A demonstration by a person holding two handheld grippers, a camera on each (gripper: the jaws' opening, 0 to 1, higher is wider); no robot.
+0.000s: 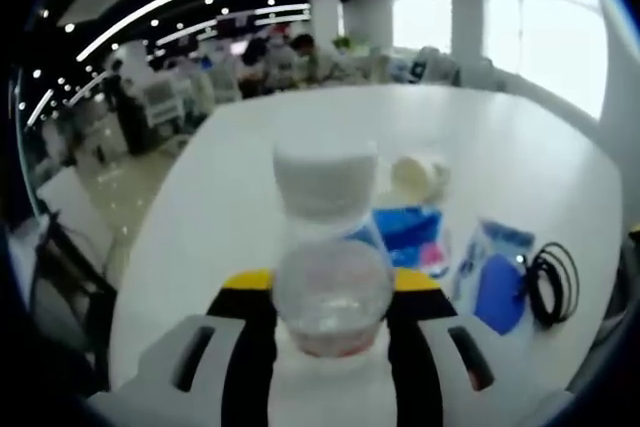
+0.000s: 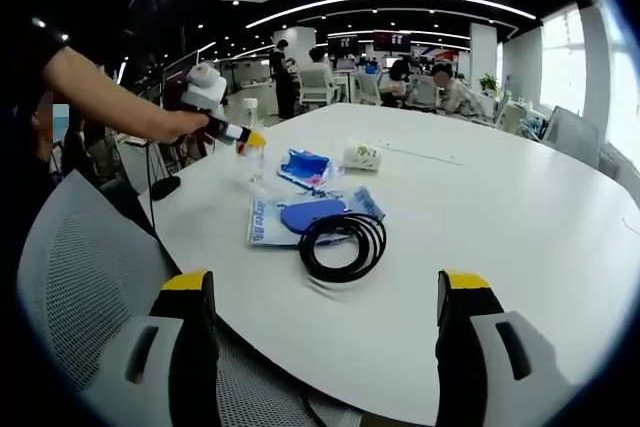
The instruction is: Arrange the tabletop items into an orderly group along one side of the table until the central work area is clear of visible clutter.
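Holding a clear bottle point(image 1: 330, 277) between the jaws of the left tool point(image 1: 330, 319), white cap point(image 1: 325, 179) pointing forward, seemed to be the step in hand: one item lifted for moving to a side of the counter point(image 1: 250, 137). Looked airborne from the right gripper view, bottle point(image 2: 252, 154) just over the counter point(image 2: 520, 217) near its far-left edge, left tool point(image 2: 240, 135) gripped by a hand point(image 2: 180, 125) on an outstretched arm. Judged early in the task, since most clutter lay unsorted around the middle: a blue packet point(image 2: 305, 166), a small white cup point(image 2: 361, 155), a flat pouch with a blue shape point(image 2: 310, 215) and a black coiled cable point(image 2: 342, 244) touching that pouch. Called next for lowering the bottle upright near an edge, then releasing gently so as not to tip it. Kept the right tool point(image 2: 328, 347) wide apart and empty, low at the near edge, aimed toward the cable.
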